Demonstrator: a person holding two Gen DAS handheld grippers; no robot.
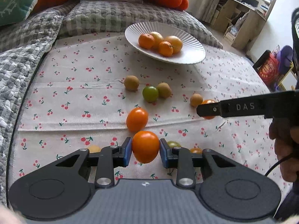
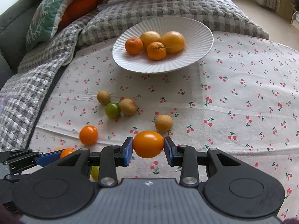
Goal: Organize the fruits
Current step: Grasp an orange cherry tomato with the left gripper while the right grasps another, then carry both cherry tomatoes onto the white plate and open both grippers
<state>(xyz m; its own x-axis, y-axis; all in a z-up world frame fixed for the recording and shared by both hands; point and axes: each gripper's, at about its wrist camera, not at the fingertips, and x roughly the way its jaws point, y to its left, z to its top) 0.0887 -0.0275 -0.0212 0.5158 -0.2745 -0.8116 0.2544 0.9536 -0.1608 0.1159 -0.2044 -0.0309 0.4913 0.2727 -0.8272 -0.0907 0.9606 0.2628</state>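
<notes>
Left wrist view: your left gripper (image 1: 145, 150) and right gripper (image 2: 148, 146) each clamp an orange tomato; four fruits fill the plate (image 1: 194, 55), several lie loose nearer you.

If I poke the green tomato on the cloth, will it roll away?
Probably. The green tomato looks round and smooth, so a poke would likely start it rolling. A brown fruit sits right beside it and might stop it on that side. Its shiny skin may feel slippery.

Soft, bright daylight, faint shadows, sharp centre, with fisheye bending and blurred, dark corners at the edges.
</notes>
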